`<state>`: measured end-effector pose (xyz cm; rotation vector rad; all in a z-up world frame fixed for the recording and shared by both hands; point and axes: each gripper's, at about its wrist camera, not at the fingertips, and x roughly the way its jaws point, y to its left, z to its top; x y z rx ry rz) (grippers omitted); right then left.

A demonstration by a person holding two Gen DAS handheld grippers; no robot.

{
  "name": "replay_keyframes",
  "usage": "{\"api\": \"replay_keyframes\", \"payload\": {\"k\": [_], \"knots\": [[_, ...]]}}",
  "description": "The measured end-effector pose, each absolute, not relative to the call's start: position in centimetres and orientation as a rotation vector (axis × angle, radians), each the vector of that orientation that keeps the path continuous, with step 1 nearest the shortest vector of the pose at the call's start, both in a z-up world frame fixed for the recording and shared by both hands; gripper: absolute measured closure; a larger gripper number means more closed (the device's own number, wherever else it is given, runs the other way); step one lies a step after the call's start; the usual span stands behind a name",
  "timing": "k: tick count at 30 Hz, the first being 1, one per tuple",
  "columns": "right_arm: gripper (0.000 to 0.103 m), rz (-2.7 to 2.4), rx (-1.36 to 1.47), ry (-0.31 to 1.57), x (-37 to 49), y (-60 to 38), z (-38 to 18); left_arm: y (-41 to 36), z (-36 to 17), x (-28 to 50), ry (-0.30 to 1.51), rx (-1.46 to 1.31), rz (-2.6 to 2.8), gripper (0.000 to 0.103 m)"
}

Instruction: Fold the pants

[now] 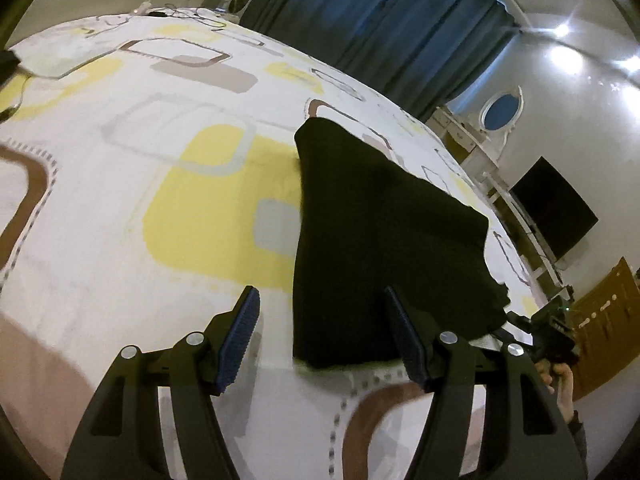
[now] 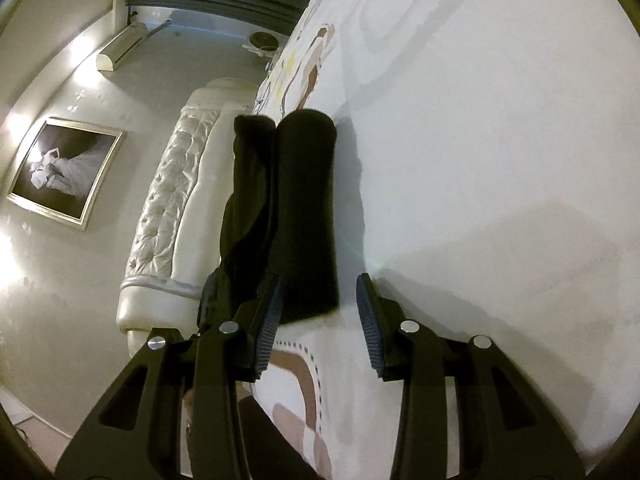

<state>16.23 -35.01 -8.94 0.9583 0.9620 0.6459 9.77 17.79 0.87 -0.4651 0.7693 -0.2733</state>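
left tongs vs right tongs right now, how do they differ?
Left tongs stand wider apart than the right tongs. The left tongs' right pad overlaps the black pants; the right tongs' left pad overlaps them. Shared: both open, gripping nothing, aimed over the patterned bed.

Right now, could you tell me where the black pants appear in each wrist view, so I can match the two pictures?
Left wrist: black pants lie right of centre, reaching past the right finger.
Right wrist: black pants stand at centre, just beyond the left finger.
Shared landmark: the patterned bedsheet beneath them.
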Motion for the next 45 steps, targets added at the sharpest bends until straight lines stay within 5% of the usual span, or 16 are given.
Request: {"api": "replay_keyframes", "payload": {"k": [15,17,32,45], "knots": [[0.046,0.421,0.569,0.953,8.1,-29.8,-5.6,11.6,0.2,4.5,0.792,-0.353,-0.315,0.039],[0.041,0.36,0.496,0.939,7.1,-28.4,-5.1,10.6,0.2,4.2,0.782,-0.32,-0.291,0.026],[0.034,0.14,0.114,0.805,4.0,-20.7,-4.1,6.8,0.3,3.5,0.702,-0.041,-0.065,0.02],[0.032,0.171,0.089,0.784,3.8,-19.2,-3.0,6.5,0.8,3.4,0.703,-0.068,-0.032,0.017]]}}
